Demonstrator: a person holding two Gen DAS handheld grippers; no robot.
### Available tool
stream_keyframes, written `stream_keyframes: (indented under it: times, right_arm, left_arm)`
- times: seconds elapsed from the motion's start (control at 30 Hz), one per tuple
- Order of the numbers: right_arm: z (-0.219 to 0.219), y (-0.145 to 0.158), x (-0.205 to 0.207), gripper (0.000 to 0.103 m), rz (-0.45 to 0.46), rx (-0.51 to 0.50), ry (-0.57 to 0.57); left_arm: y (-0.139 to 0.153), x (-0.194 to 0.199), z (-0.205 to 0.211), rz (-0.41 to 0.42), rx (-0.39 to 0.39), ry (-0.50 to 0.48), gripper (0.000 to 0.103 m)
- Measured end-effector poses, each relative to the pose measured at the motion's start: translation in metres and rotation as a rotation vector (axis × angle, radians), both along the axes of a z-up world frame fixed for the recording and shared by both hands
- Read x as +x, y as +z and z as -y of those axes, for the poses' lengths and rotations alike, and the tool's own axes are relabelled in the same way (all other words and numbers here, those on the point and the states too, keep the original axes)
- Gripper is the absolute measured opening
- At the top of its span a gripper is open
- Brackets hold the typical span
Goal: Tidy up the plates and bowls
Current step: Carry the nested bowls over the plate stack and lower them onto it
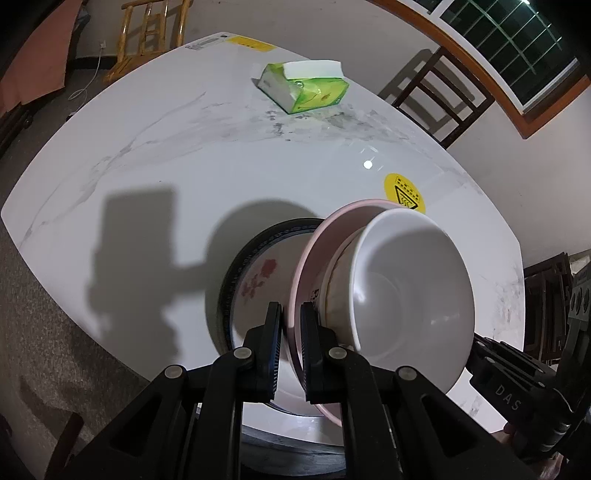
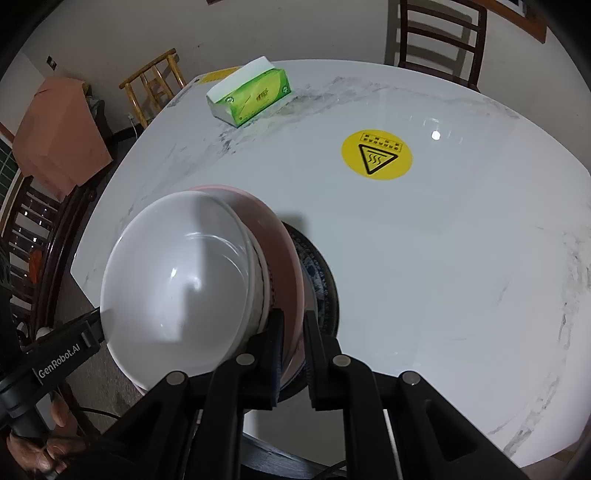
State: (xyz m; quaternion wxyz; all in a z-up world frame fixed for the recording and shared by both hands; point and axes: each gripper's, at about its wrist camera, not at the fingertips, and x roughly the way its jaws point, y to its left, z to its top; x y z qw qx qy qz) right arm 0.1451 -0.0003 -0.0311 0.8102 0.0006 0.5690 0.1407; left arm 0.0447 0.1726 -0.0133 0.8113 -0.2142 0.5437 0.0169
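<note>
A pink plate (image 1: pixel 308 258) (image 2: pixel 282 236) carries a stack of bowls, with a white bowl (image 1: pixel 406 291) (image 2: pixel 177 284) on top and a brown-marked bowl (image 1: pixel 334 291) beneath it. My left gripper (image 1: pixel 290 314) is shut on the pink plate's rim on one side. On the opposite side my right gripper (image 2: pixel 293 319) is shut on the same rim. Below the stack a dark-rimmed plate (image 1: pixel 251 273) (image 2: pixel 325 280) with red flowers lies on the white marble table (image 1: pixel 184 166) (image 2: pixel 461 258). Whether the pink plate touches it, I cannot tell.
A green tissue box (image 1: pixel 306 88) (image 2: pixel 251 96) lies at the far side of the table. A round yellow warning sticker (image 1: pixel 404 194) (image 2: pixel 376 154) is beyond the stack. A dark chair (image 1: pixel 439 99) (image 2: pixel 441 37) and a bamboo chair (image 1: pixel 147 33) (image 2: pixel 155 85) stand around the table.
</note>
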Motion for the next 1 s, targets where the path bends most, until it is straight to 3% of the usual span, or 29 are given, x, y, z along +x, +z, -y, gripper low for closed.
stream_keyframes:
  times: [1.0]
  right_arm:
    - [-0.012,-0.016,0.002,0.013,-0.025,-0.015,-0.005]
  left_arm:
    - [-0.019,0.004,-0.015,0.000,-0.016,-0.008,0.006]
